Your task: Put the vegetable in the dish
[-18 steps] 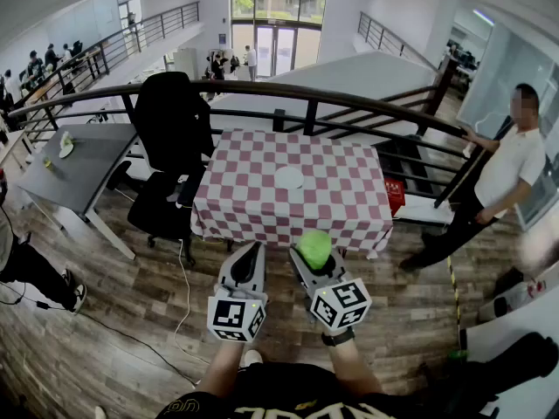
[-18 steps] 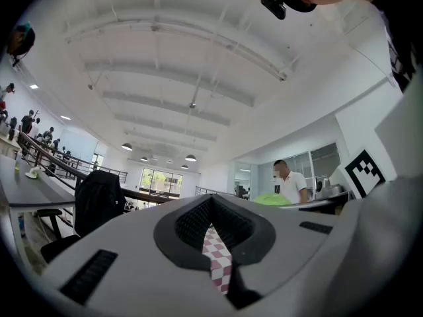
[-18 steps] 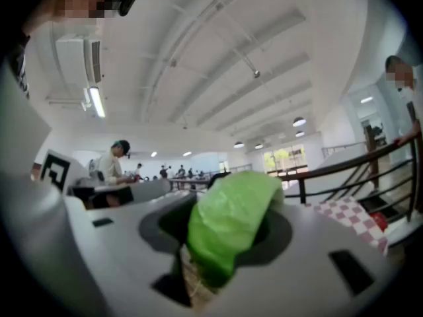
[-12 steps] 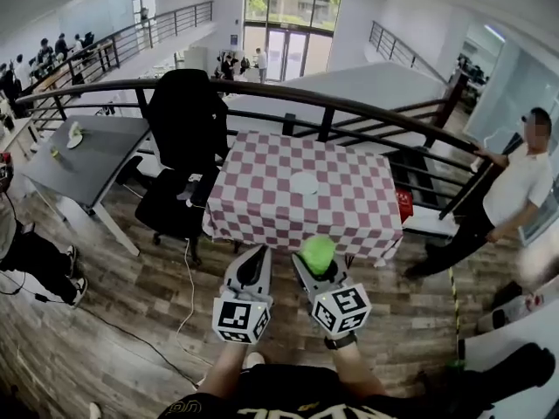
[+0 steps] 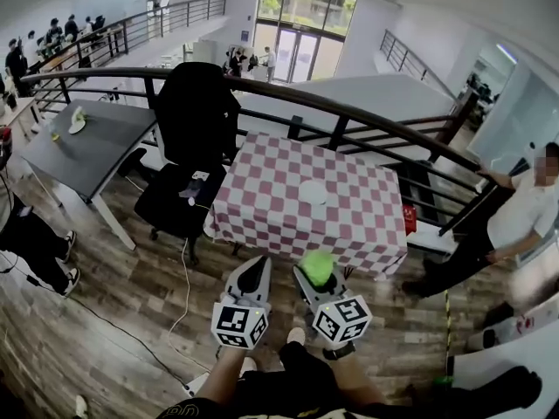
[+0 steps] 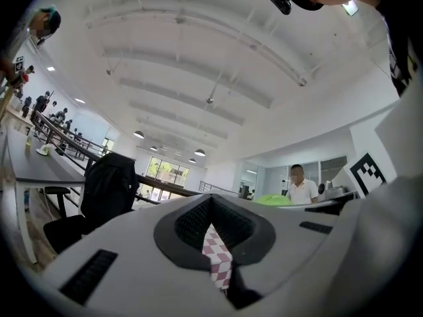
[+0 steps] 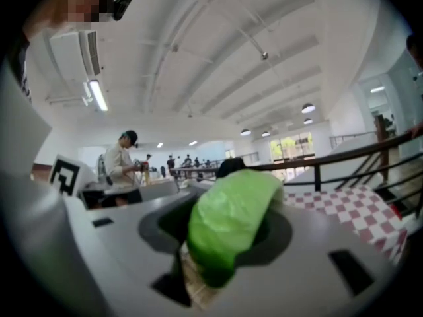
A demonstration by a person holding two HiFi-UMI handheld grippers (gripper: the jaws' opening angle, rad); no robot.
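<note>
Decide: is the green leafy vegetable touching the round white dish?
Apart. Head view: the right claw holds the vegetable short of the table bearing the dish.

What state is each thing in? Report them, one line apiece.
Left hand-held gripper: jaws nearly together, nothing between them.
Right hand-held gripper: shut on the vegetable, short of the table.
Green vegetable: held in the air, not yet in the dish.
White dish: empty, flat on the checked table.
Black chair: unoccupied, beside the table.
</note>
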